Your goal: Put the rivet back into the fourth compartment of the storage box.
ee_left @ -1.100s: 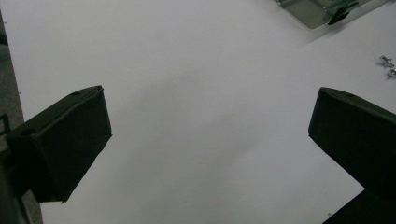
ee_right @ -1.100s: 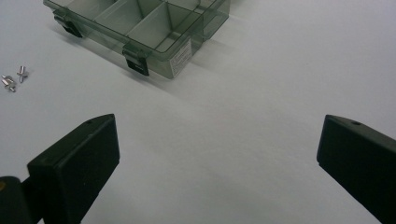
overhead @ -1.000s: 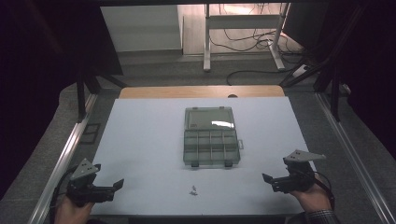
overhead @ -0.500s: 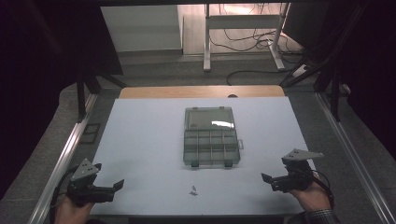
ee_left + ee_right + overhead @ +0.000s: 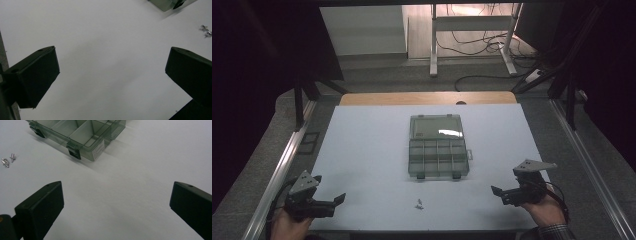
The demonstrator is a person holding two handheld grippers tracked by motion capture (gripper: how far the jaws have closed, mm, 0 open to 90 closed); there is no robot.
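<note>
Both tools, left tool [image 5: 337, 199] and right tool [image 5: 498, 191], are waiting with jaws apart, flanking two small screws [image 5: 419, 203] lying loose before the open organizer box [image 5: 438, 157], likely awaiting sorting.

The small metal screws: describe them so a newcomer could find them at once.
Start at the white table and find the clear compartment box lying open at its middle. Just off the box's near edge, toward the person, lie two tiny metal screws side by side. They are the only loose, shiny bits on the bare surface.
</note>
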